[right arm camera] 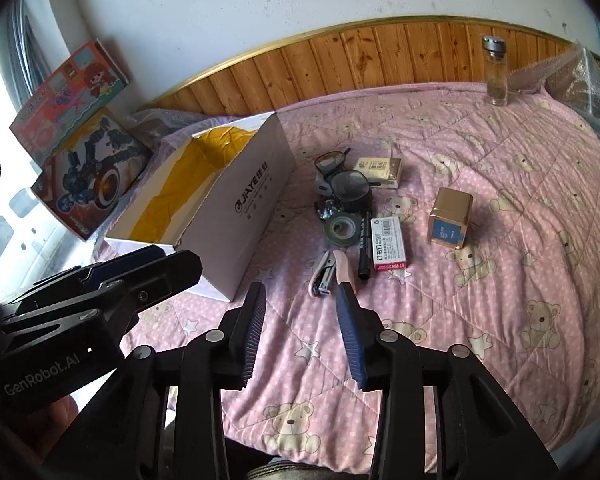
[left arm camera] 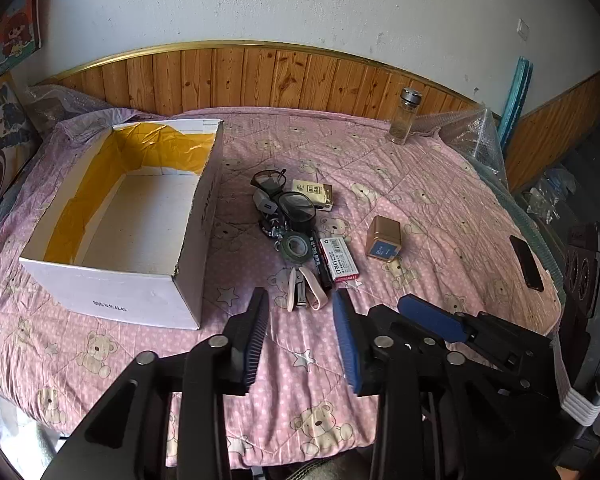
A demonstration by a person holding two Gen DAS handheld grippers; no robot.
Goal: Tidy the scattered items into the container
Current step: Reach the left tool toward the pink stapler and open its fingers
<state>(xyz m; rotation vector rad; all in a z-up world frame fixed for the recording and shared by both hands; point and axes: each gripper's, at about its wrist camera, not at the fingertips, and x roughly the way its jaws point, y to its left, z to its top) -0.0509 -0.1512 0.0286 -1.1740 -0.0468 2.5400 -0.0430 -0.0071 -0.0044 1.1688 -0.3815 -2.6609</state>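
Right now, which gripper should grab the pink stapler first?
Probably the left gripper: it is open, the pink stapler lies just ahead of it, and the white box stands on its side. The right gripper, also open, is about as close.

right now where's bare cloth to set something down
Free: the near strip between the white box and both open grippers, and the stretch between the gold tin and glass jar. Crowded: the pile from glasses to stapler.
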